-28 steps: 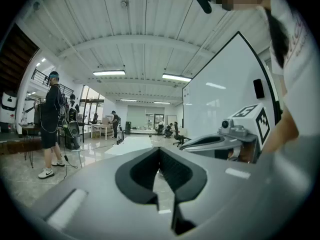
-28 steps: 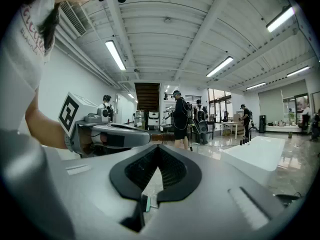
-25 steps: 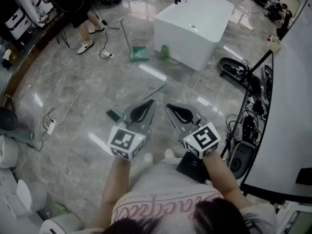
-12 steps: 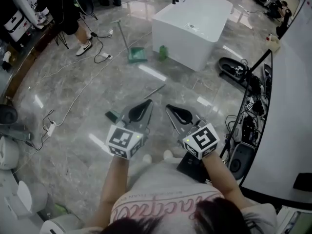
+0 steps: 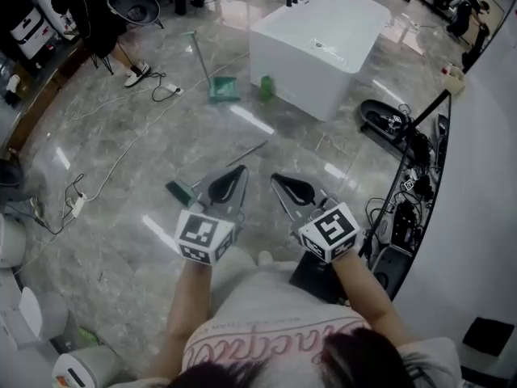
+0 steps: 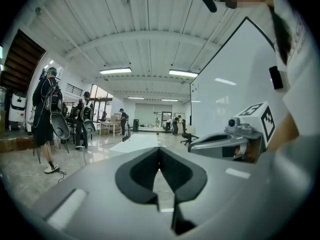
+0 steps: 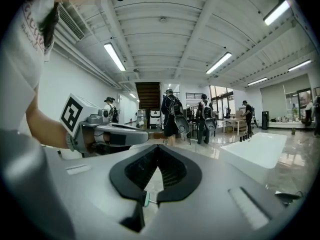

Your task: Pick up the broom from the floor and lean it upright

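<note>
Well, there is one broom [image 5: 179,192], and it lies flat on the grey marble floor [image 5: 145,136]: its green head sits just left of my left claw [image 5: 241,170] in the head view, and its thin handle runs up and to the right, showing again past the claw's tips. My two claws hang above it, held out side by side in front of me, and neither one touches it. The left claw's jaws are pressed together at the tips with nothing between them, as its own view shows [image 6: 159,149]. The right claw [image 5: 275,176] is the same, with its jaws closed tip to tip and empty in its own view [image 7: 159,147]. Each claw carries one marker cube, two in all, close to my wrists. Farther out on the floor stands one green dustpan [image 5: 224,90] with its long handle upright. One green bottle [image 5: 265,87] stands just to the right of it. Both are close beside the one white bathtub [image 5: 323,39], well apart from the broom. One white cable [image 5: 121,160] trails across the floor at the left. At the top left of the head view I see one person's leg and white shoe [image 5: 133,72].
</note>
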The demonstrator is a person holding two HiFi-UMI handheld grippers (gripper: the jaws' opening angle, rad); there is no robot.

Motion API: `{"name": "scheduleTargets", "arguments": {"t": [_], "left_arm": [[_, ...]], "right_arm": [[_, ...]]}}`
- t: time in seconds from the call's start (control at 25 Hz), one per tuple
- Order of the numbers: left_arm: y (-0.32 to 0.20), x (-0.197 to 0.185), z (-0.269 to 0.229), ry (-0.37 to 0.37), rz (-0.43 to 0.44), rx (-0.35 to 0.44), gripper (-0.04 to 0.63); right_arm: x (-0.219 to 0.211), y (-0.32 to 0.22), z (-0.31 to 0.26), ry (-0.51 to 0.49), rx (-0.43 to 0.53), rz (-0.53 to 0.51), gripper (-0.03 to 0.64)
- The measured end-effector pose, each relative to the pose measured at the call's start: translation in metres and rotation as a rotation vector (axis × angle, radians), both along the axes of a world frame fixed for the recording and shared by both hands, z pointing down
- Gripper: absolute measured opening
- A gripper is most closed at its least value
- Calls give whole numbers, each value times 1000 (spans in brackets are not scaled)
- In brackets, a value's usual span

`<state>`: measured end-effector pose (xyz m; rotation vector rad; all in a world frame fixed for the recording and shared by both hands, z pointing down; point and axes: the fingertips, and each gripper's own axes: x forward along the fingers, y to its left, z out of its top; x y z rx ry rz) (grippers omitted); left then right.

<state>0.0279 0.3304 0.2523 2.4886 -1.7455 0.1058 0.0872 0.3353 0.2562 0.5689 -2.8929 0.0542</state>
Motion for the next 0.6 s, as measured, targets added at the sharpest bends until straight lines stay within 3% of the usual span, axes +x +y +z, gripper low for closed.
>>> {"name": "scheduleTargets", "arguments": {"t": [0.28, 0.6], "left_arm": [[-6, -5, 6, 16, -29, -28, 0], [-45, -18, 12, 21, 2, -38, 0]], "right_arm": [[4, -10, 5, -16, -25, -13, 2], [-5, -47, 14, -14, -53, 22, 2]]}}
